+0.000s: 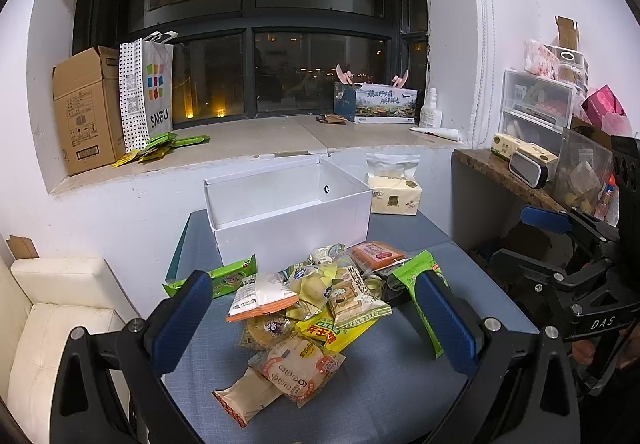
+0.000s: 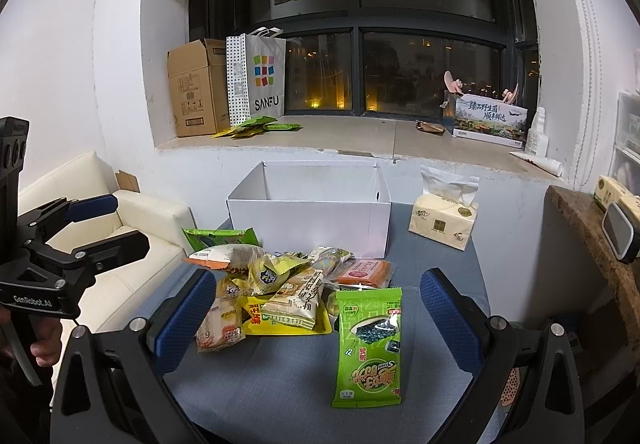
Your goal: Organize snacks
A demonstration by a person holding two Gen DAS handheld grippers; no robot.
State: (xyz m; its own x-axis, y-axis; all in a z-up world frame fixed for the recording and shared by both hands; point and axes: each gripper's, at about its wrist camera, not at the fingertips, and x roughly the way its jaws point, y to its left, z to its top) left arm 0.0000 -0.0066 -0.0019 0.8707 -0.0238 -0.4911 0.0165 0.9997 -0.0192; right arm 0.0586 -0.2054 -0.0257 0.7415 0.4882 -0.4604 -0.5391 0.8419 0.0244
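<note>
Barely started: box [image 2: 308, 219] beyond both tools looks empty, snacks [image 2: 280, 292] all piled on the worktop [image 2: 280, 384]. Left tool [image 1: 314, 318] and right tool [image 2: 320, 320] both gape wide, holding nothing.

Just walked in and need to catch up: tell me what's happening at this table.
A person holds a gripper in each hand over a blue table, sorting snacks. The left gripper and right gripper are both open and hold nothing. A pile of snack packets lies in front of a white box, which looks empty from here. A green seaweed packet lies apart from the pile, between the right gripper's fingers. Nothing appears packed yet.
</note>
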